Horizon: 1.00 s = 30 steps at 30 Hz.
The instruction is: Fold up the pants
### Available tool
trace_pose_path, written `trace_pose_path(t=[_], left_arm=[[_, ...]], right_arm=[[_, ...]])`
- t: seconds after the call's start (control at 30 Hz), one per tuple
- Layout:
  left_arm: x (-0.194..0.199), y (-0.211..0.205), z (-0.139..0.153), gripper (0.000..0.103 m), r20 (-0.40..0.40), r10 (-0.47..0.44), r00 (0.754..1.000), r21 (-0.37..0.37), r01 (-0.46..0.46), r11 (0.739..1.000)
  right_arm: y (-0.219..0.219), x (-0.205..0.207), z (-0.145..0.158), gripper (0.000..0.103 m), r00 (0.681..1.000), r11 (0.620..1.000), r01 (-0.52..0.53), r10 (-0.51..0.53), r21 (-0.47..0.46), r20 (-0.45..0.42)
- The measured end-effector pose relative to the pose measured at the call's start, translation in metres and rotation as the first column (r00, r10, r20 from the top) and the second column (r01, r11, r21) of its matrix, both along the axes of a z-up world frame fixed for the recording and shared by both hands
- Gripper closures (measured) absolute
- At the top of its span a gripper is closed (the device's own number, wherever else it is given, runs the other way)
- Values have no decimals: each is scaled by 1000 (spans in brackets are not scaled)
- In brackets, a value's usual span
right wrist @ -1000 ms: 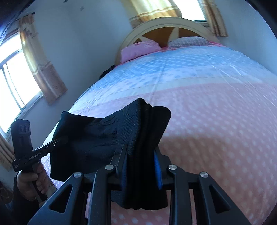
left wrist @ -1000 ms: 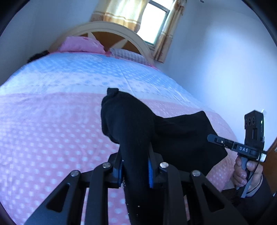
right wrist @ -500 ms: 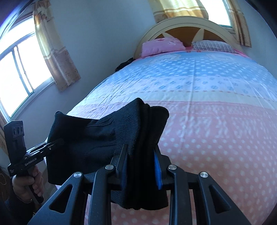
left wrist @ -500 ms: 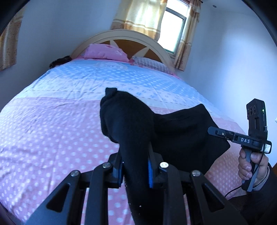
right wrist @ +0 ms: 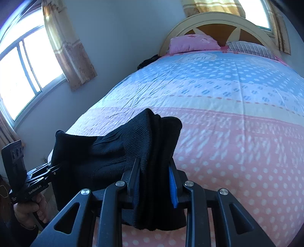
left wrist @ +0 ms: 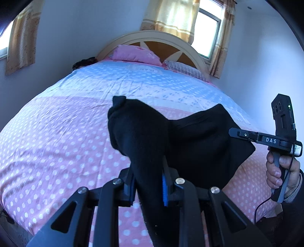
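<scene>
You held the black knitted pants [left wrist: 190, 146] stretched in the air between your two tools, above the foot of the bed [left wrist: 57, 136] with its pink, white-dotted cover turning to pale blue further up. Your left tool [left wrist: 148, 188] was pinching a bunched fold of the dark fabric between its blue-lined fingers [left wrist: 165, 190], the cloth rising above them and hanging down past them. Your right tool [right wrist: 154, 187] was likewise clamped on a thick, layered fold of the same garment, ribbed knit showing on its near face. From each camera the other tool appeared at the far end of the cloth: the right one [left wrist: 239, 134] at the frame's right edge, gripped by your right hand [left wrist: 279, 171], and the left one [right wrist: 54, 168] at the lower left, gripped by your left hand [right wrist: 28, 212]. The pants sagged between the two grips, clear of the cover. At the head of the bed lay a pink pillow [left wrist: 134, 55] and a striped pillow [left wrist: 182, 69] against the curved cream-and-wood headboard [left wrist: 152, 40], with yellow curtains [left wrist: 171, 15] at the window behind.
</scene>
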State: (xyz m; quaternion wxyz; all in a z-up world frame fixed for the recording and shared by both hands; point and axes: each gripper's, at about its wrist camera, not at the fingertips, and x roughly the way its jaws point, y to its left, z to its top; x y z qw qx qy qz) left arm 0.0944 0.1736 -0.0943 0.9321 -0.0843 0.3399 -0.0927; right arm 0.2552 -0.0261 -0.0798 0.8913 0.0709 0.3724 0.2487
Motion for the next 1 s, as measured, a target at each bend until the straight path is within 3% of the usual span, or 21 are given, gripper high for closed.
trace_pose_path(t=[0.47, 0.57, 0.8, 1.0], left_arm=[[-2, 38, -26, 81, -56, 51, 997, -62, -54, 997], [-1, 38, -32, 80, -59, 44, 997, -46, -47, 998], [2, 36, -47, 49, -58, 91, 994, 22, -90, 996], [2, 50, -63, 22, -50, 131, 990, -3, -131, 991]], right_arm=[[46, 33, -21, 76, 998, 999, -36, 35, -27, -44], [48, 39, -30, 76, 998, 999, -28, 26, -32, -62], [38, 55, -53, 71, 991, 999, 36, -37, -10, -127], [27, 59, -70, 53, 983, 997, 82, -78, 15, -165]])
